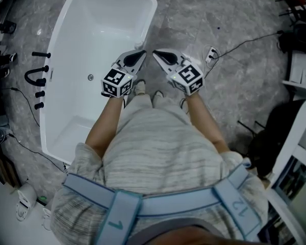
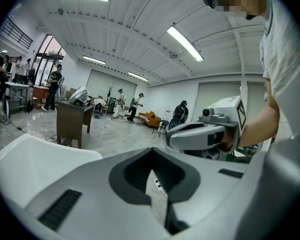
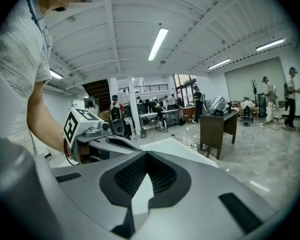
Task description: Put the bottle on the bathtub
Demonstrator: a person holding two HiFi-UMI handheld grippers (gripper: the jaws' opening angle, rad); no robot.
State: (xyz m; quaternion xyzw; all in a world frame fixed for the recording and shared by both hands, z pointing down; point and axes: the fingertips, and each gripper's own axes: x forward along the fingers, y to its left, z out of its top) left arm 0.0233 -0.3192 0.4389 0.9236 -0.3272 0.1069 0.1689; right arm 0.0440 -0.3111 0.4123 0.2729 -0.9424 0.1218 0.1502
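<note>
The white bathtub (image 1: 99, 40) stands on the grey marble floor at the upper left of the head view, and it holds nothing. No bottle shows in any view. Both grippers are held level over my feet beside the tub's right rim, pointing away from me with their tips close together. The left gripper (image 1: 139, 54) is shut with nothing in it, and so is the right gripper (image 1: 159, 54). The left gripper view shows its jaws (image 2: 152, 154) closed, the right gripper (image 2: 205, 134) beside them and the tub's rim (image 2: 30, 159) below. In the right gripper view the closed jaws (image 3: 146, 156) face the left gripper (image 3: 97, 134).
Black tap fittings (image 1: 38, 78) lie on the floor left of the tub. A power strip (image 1: 211, 53) with a cable lies ahead to the right. White shelving (image 1: 296, 152) stands at the right. A dark wooden desk (image 2: 72, 121) and several people are far across the hall.
</note>
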